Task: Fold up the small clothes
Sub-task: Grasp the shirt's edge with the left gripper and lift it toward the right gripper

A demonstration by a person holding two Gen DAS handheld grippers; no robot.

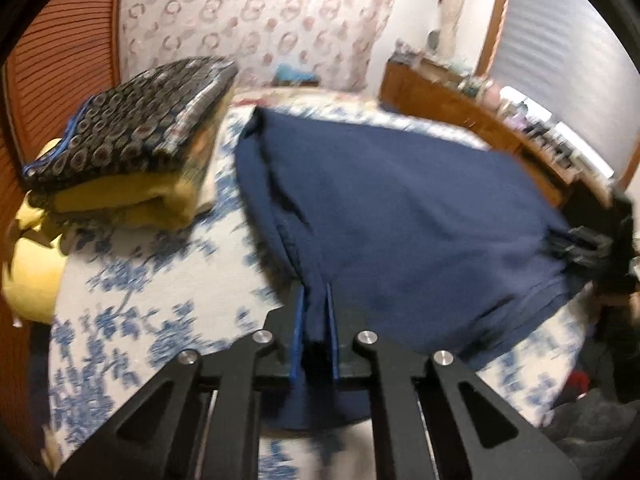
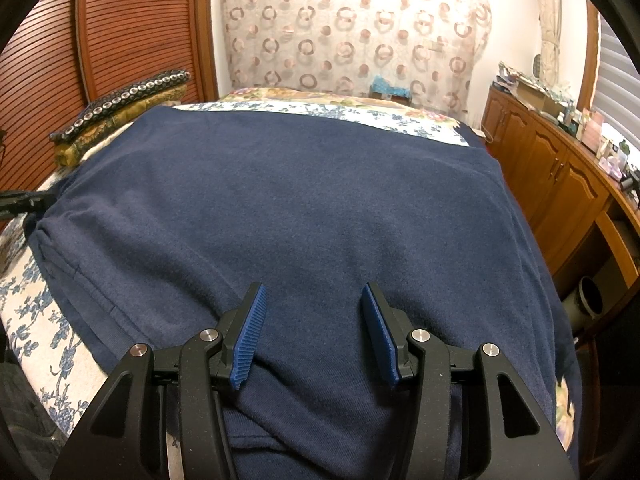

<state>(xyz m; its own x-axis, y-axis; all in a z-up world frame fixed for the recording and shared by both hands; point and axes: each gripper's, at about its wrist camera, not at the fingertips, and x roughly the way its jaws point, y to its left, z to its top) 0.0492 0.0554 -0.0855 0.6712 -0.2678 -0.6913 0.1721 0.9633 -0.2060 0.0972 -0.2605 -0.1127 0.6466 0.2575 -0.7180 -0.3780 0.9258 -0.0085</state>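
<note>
A navy blue garment (image 2: 304, 216) lies spread over the floral bed cover (image 2: 40, 320). It also shows in the left wrist view (image 1: 400, 216). My left gripper (image 1: 315, 300) is shut on a bunched edge of the garment at its near left side, lifting it slightly. My right gripper (image 2: 314, 296) is open, its blue pads (image 2: 250, 340) just above the garment's near middle, holding nothing. The right gripper also shows at the far right of the left wrist view (image 1: 580, 246), at the garment's edge.
A stack of folded cloths (image 1: 132, 136), dark patterned on top and yellow below, sits on the bed at the left. It also shows in the right wrist view (image 2: 120, 116). A wooden cabinet (image 2: 560, 184) with clutter on top runs along the right. A slatted wooden door (image 2: 132, 28) stands behind.
</note>
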